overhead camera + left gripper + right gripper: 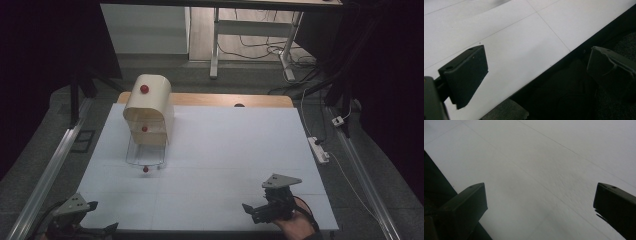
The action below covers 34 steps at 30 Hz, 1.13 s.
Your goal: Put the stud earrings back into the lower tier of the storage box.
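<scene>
Both grippers are black, the left gripper (92,226) and right gripper (253,211) each topped by a grey three-cornered plate with small holes, with flat rectangular jaws bearing screw holes, and a dark cable looping by the right hand (295,226).

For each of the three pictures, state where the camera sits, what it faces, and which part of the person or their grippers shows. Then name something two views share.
High view: above the person's side, facing forward and down on the white table and cream box; left gripper, right gripper and a hand show.
Left gripper view: on the left gripper, facing the table's near edge; both jaws wide apart.
Right gripper view: on the right gripper, facing bare tabletop; jaws apart.
Shared: all three show the white surface's thin seam lines.
</scene>
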Available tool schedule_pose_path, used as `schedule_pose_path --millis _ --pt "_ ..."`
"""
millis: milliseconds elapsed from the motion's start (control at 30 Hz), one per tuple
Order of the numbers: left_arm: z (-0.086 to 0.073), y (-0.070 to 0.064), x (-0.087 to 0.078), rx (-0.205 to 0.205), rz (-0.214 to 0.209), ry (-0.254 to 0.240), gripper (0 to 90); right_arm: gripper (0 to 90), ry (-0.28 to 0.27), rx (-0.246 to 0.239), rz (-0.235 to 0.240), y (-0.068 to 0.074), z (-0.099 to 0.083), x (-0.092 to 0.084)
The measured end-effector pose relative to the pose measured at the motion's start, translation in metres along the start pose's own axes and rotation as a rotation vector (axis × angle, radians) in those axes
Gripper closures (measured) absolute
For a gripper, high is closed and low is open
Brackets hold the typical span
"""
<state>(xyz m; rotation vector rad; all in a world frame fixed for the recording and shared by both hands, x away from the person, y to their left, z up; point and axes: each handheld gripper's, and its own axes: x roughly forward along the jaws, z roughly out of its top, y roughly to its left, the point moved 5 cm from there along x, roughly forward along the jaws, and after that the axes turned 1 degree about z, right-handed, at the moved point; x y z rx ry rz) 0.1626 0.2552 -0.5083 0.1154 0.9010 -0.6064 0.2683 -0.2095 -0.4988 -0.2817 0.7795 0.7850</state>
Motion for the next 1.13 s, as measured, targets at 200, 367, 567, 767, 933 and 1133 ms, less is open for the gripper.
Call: schedule_pose_path --millis 200,367,567,767,933,1133 --pt "0.000 0.000 0.000 -0.001 0.003 0.002 3.3 0.0 -0.013 0.056 -0.045 -0.009 -0.014 -0.020" --pt "0.000 0.000 0.000 -0.006 0.003 0.000 3.3 0.0 -0.014 0.078 -0.075 -0.012 -0.025 -0.032" --pt "0.000 0.000 0.000 -0.007 0.005 0.001 3.2 0.0 -0.016 0.100 -0.106 -0.015 -0.035 -0.044" --pt "0.000 0.001 0.000 -0.013 0.004 0.002 3.2 0.0 -0.013 0.128 -0.129 -0.016 -0.042 -0.056" --pt "-0.001 0.002 0.001 -0.021 0.005 0.008 3.2 0.0 0.014 0.136 -0.139 -0.014 -0.049 -0.063" --pt "0.000 0.003 0.002 -0.030 0.000 0.015 3.2 0.0 0.061 0.095 -0.150 -0.008 -0.052 -0.062"
